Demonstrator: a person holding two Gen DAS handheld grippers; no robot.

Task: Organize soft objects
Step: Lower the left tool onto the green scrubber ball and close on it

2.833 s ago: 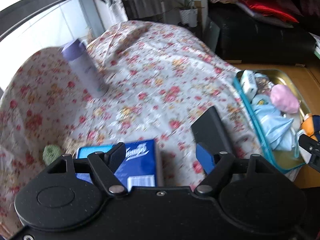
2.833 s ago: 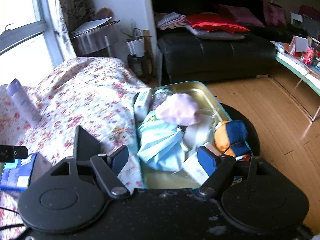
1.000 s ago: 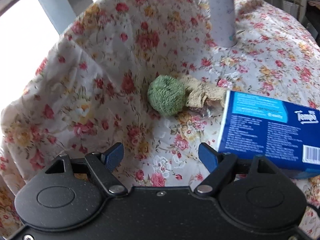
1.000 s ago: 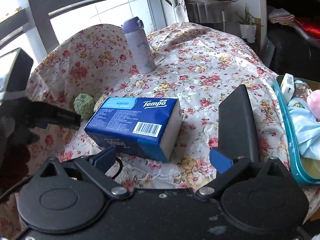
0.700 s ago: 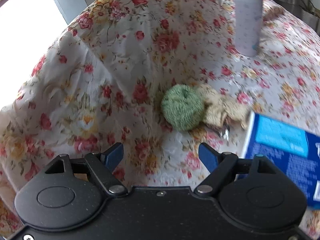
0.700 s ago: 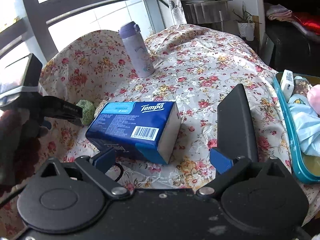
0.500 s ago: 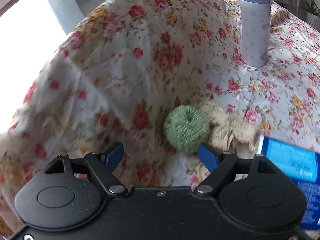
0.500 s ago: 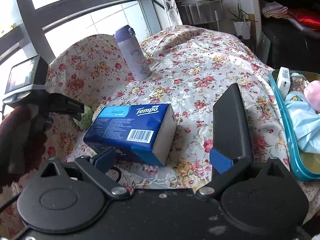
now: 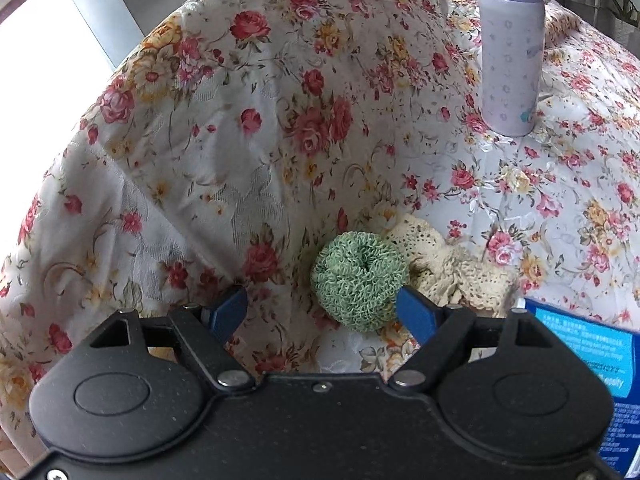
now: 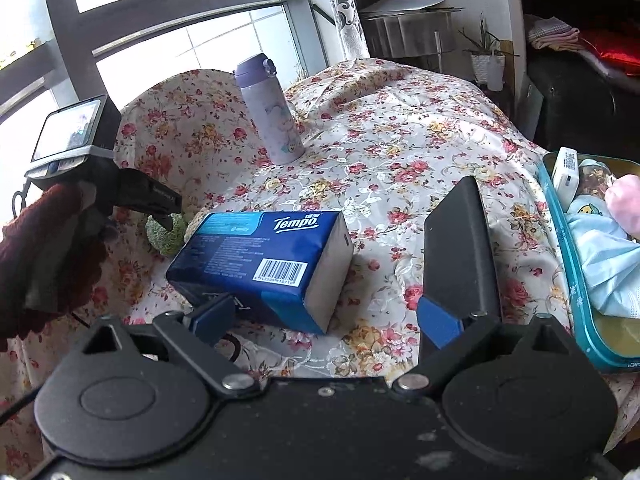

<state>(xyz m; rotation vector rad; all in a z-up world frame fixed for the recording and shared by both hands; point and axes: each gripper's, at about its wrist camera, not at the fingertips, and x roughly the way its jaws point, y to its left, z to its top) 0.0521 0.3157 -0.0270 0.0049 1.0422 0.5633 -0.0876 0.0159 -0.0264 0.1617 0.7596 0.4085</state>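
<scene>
A green knitted scrunchie (image 9: pixel 360 280) lies on the floral cloth, touching a beige lace scrunchie (image 9: pixel 448 268) to its right. My left gripper (image 9: pixel 322 312) is open, its right finger against the green scrunchie's right side. In the right wrist view the left gripper (image 10: pixel 170 220) reaches the green scrunchie (image 10: pixel 164 236) behind the blue Tempo tissue pack (image 10: pixel 264 256). My right gripper (image 10: pixel 324 316) is open around the near end of the tissue pack. A teal-rimmed tray (image 10: pixel 576 300) at the right holds soft items, among them a light blue cloth (image 10: pixel 604 256) and a pink object (image 10: pixel 624 204).
A purple bottle (image 9: pixel 512 48) stands upright on the cloth behind the scrunchies; it also shows in the right wrist view (image 10: pixel 268 112). A chair back draped in the cloth (image 9: pixel 200 120) rises at the left. A black sofa (image 10: pixel 580 80) is at the far right.
My left gripper has moved in low toward the green scrunchie, which now sits between its fingers. My right gripper has stayed open around the tissue pack.
</scene>
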